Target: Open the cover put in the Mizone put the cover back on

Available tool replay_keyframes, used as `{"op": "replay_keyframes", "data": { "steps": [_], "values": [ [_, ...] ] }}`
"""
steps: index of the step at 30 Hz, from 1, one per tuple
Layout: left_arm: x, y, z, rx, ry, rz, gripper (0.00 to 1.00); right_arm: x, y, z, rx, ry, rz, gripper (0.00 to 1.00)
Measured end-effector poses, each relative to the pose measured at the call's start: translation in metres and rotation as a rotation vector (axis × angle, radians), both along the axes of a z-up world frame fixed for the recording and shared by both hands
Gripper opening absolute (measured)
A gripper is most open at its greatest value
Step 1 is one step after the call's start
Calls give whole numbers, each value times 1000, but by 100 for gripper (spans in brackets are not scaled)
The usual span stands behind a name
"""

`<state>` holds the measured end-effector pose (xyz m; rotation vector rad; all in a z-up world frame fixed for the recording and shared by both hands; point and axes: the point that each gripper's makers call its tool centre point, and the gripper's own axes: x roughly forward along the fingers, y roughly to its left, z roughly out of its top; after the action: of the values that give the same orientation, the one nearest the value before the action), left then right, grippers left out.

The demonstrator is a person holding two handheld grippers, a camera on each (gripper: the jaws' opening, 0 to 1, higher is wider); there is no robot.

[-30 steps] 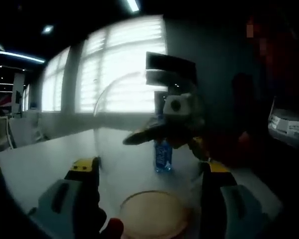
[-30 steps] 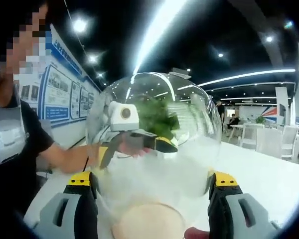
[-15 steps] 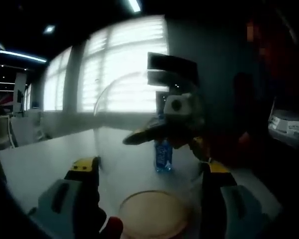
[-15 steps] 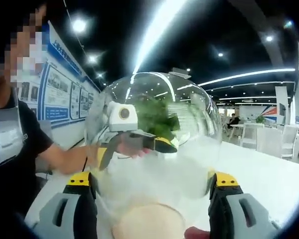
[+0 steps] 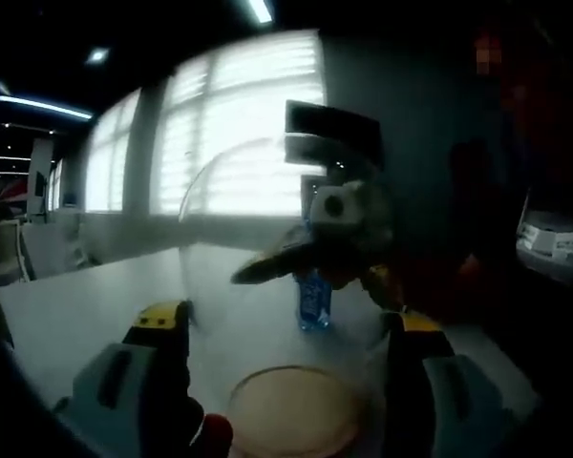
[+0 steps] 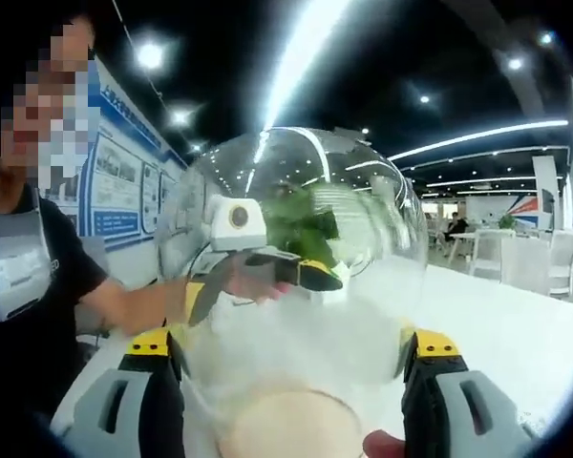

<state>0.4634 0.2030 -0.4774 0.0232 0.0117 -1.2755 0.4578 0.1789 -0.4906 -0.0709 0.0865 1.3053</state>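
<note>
A clear glass dome cover (image 5: 258, 239) stands over a round wooden base (image 5: 291, 410) on a white table (image 5: 67, 305). My left gripper (image 5: 286, 320) has one jaw on each side of the dome, pressed against it. Through the glass, the right gripper (image 5: 310, 272) clasps the far side. A small blue Mizone bottle (image 5: 313, 303) stands upright on the table beyond the dome. In the right gripper view, the right gripper (image 6: 291, 343) also straddles the cover (image 6: 306, 239) above the base (image 6: 286, 425), with the left gripper (image 6: 267, 272) showing through the glass.
A person in a dark shirt (image 6: 29, 267) stands at the left, one arm reaching to the left gripper. The table (image 6: 516, 334) runs on to the right. Bright windows (image 5: 229, 134) lie behind, and white chairs (image 6: 535, 262) at the far right.
In the right gripper view the dome's top sits a little higher and looks larger. The left gripper view is nearly unchanged, and the bottle has not moved.
</note>
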Motion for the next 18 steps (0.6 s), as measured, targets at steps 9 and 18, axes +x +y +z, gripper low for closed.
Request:
{"op": "replay_keyframes", "data": {
  "steps": [9,18],
  "values": [
    [1,-4,-1,-44,-5,-27,79,0,2,0,1,1,8,90],
    [0,-5,0,-68,-8,-31,80,-1,4,2,-10,-2,7,90]
  ]
}}
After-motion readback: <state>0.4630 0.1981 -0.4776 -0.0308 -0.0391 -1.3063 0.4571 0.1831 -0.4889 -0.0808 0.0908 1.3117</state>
